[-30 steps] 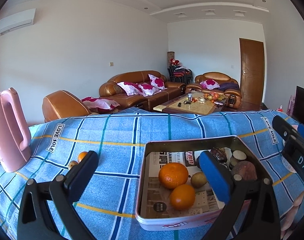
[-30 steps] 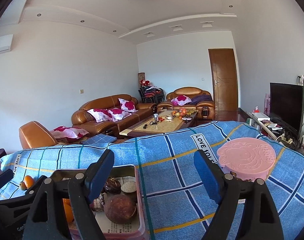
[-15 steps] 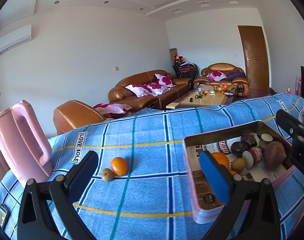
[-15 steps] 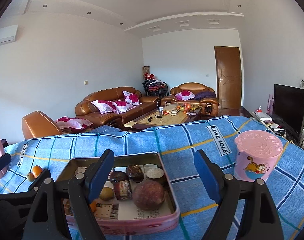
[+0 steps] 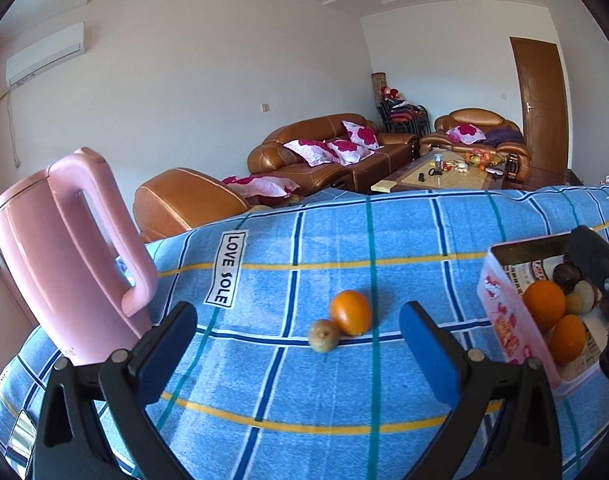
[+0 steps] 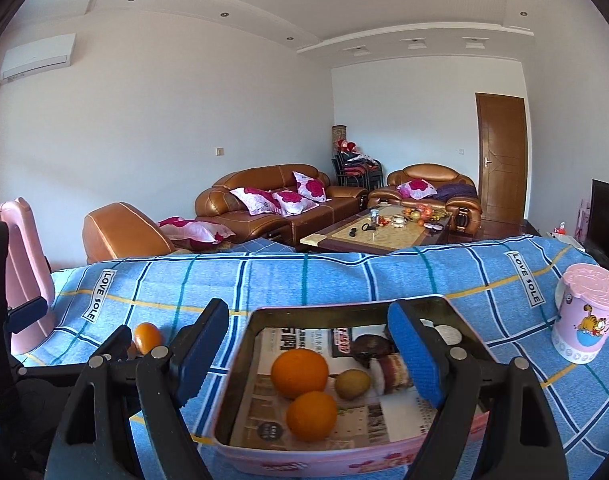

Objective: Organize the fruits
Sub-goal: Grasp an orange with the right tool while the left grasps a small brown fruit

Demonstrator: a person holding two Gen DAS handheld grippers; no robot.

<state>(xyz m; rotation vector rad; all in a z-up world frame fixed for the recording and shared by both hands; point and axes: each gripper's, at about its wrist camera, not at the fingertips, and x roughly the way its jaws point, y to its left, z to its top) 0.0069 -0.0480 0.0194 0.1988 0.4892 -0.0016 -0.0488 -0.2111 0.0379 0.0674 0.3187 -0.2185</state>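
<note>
Now the left gripper [image 5: 298,350], wide open and empty, faces an orange [image 5: 350,312] touching a kiwi [image 5: 323,335] at its 7 o'clock; the right gripper [image 6: 310,356], also wide open and empty, hangs over the tin box [image 6: 304,454].

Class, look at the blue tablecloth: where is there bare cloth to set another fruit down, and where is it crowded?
Bare cloth lies between the pink kettle and the loose orange with its small brown fruit, and between the tin and the pink cup. The tin itself is crowded, though its near right corner shows bare paper.
</note>
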